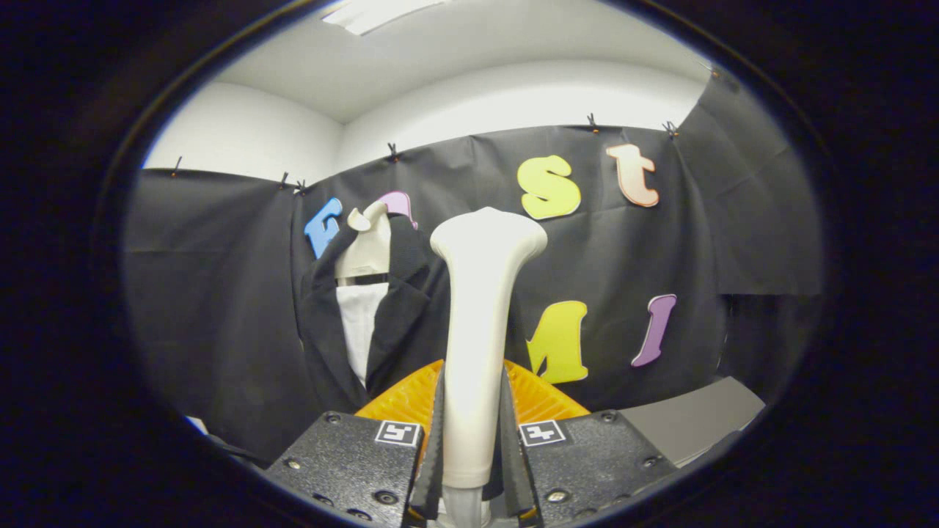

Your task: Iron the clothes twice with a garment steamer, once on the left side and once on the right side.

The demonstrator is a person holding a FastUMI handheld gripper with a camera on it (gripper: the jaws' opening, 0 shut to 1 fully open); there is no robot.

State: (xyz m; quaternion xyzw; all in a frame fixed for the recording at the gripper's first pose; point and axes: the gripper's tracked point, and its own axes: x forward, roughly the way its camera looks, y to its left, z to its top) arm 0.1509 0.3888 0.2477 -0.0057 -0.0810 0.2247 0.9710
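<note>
Far off to the left, a dark jacket [400,308] over a white shirt [359,326] hangs on a pale mannequin bust [367,246] against the booth wall. Nearer, the gripper [473,440] has both fingers [434,440] pressed on the white garment steamer [480,323], which stands upright between them. An orange ribbed piece [539,400] sits just behind, with a grey surface [689,418] to the right.

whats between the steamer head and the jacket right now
Nothing solid. In the gripper view the steamer, clamped between the gripper fingers, stands upright just beside the dark jacket on its mannequin; whether they touch cannot be told.
</note>
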